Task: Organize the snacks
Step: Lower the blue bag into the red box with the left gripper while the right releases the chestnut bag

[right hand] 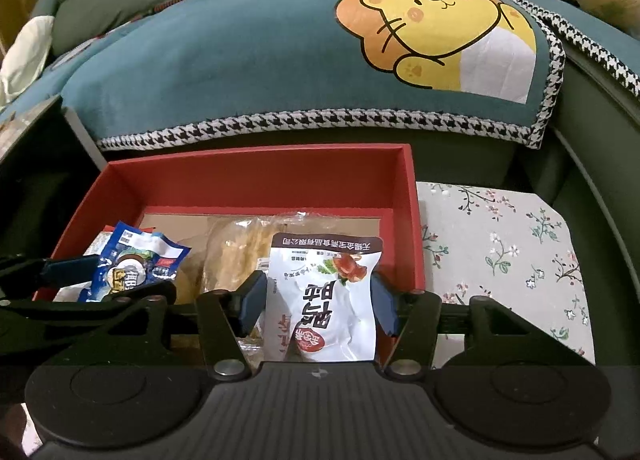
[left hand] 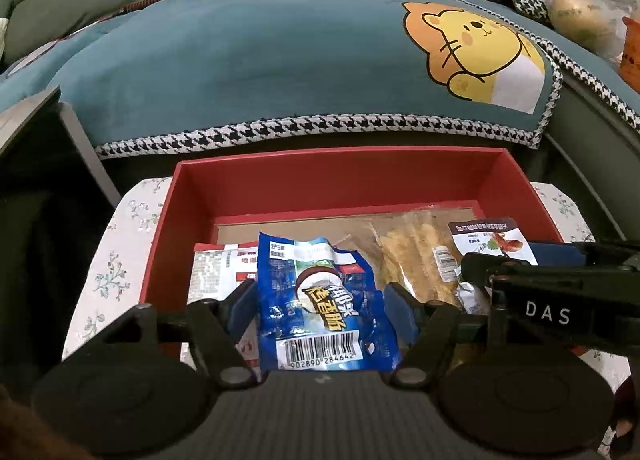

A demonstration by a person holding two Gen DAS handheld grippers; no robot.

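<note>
A red box (left hand: 340, 176) stands on a floral-cloth table, seen in both views (right hand: 256, 172). My left gripper (left hand: 324, 308) is shut on a blue snack packet (left hand: 324, 300) held over the box's near edge. My right gripper (right hand: 318, 300) is shut on a white snack packet (right hand: 328, 300) with a red meat picture, held over the box's right part. Each gripper shows in the other's view, the right one (left hand: 560, 284) and the left one (right hand: 100, 284). A clear bag of yellow biscuits (left hand: 416, 256) and a silver-red packet (left hand: 216, 272) lie in the box.
The floral tablecloth (right hand: 500, 252) extends right of the box. A sofa with a teal lion blanket (left hand: 280, 60) stands just behind the table. A plastic bag (left hand: 580, 0) lies on the sofa at far right. A dark cabinet edge (left hand: 36, 120) is at left.
</note>
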